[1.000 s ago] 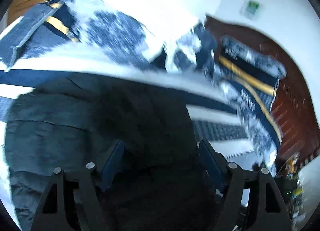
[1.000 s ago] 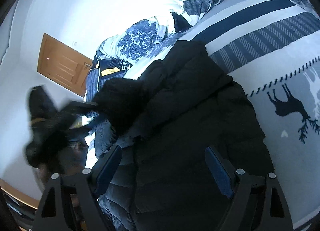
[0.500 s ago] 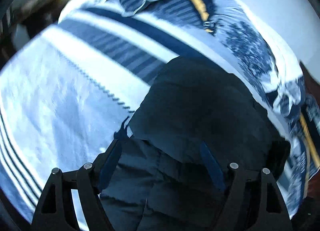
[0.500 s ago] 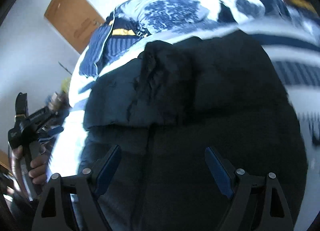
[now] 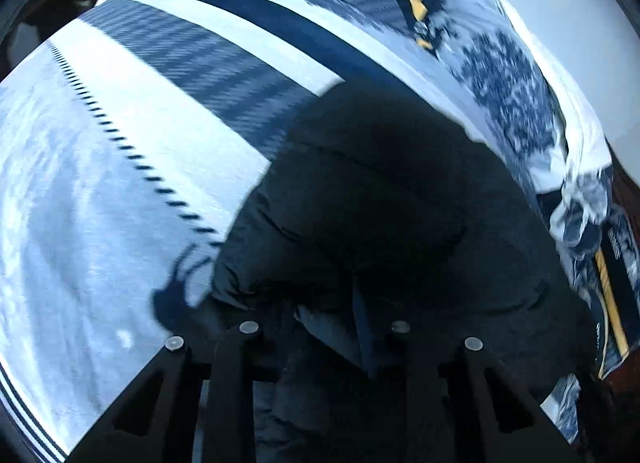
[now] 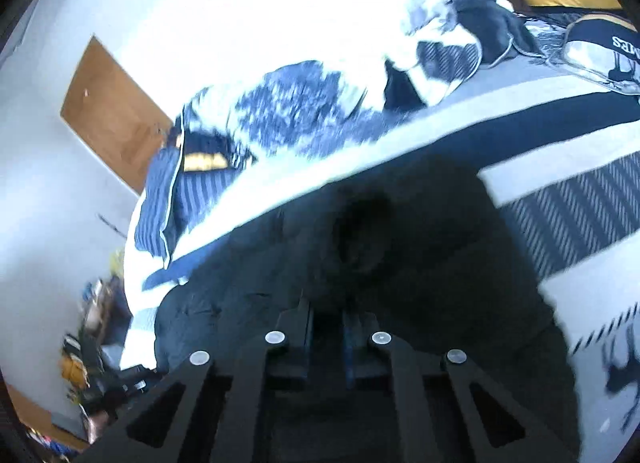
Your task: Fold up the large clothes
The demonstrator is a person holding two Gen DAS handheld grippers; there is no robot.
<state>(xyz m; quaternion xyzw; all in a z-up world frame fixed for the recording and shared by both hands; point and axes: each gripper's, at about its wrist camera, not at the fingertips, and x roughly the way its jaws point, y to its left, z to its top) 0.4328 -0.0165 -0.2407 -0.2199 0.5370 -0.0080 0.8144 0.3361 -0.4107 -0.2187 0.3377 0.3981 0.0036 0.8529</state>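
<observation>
Black puffy jacket [image 5: 384, 223] on bed [image 5: 100, 203] | soft, bulky, slippery; grab hem/edges | L claw [image 5: 332, 327] just closed, pinching jacket | R claw [image 6: 326, 327] just closed, pinching jacket

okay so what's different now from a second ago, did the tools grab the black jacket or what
Both tools have just been closing with the black puffer jacket between their jaws. The left tool swung down from the jacket's top fold to its near edge and pinches a fold there. The right tool moved in low over the jacket and is nearly shut on the fabric. The jacket is still on the striped bedspread, and the heaped bedding hasn't moved.
</observation>
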